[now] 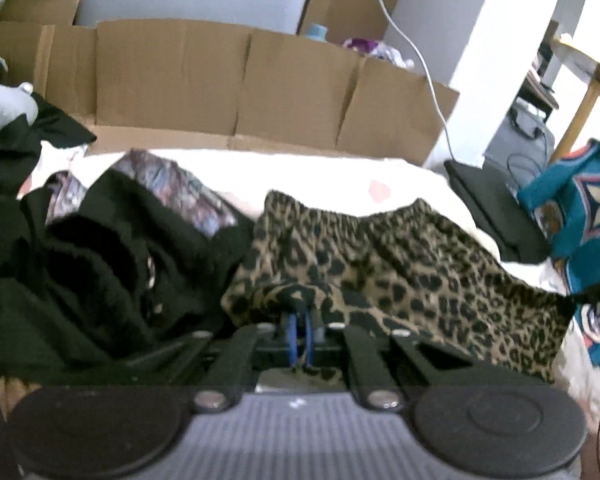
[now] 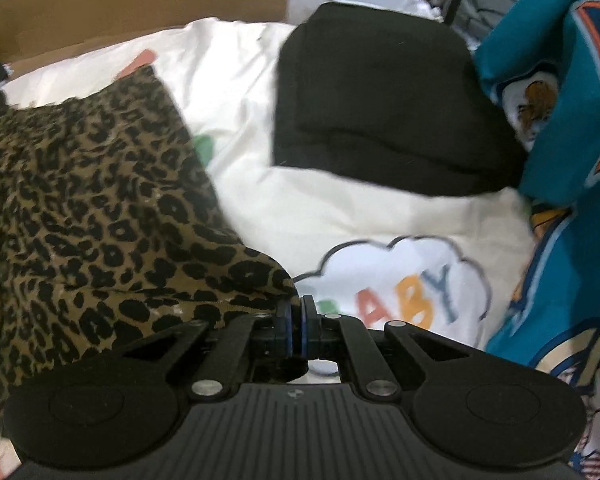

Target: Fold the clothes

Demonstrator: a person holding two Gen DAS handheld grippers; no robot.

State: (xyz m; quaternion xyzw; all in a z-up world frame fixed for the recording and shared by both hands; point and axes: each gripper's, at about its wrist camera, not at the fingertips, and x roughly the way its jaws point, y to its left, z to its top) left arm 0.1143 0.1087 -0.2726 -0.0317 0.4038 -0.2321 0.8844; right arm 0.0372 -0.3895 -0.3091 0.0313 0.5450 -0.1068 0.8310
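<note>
Cream bedsheet (image 2: 260, 184) w/ a "BABY" cloud print, cardboard wall (image 1: 228, 80) along the far edge. On it lies the leopard-print garment (image 1: 400, 264), spread mid-bed, gathered waistband on the far side; looks like shorts or a skirt, can't tell which. My left claw (image 1: 300, 320) is pinched shut on a bunched bit of its near-left edge. My right claw (image 2: 296, 316) is clamped on its near-right corner, fabric trailing off to the left in that view. Thin, floppy, a bit rumpled betw. the two grips. I reckon the step is carrying the near hem over to the waistband: keep both claws level, cloth taut betw. them, edges lined up before letting go. Outward: heap of black clothes (image 1: 80, 272) to the left, folded black piece (image 2: 380, 112) far right, teal patterned fabric (image 2: 572, 92) beyond it.
</note>
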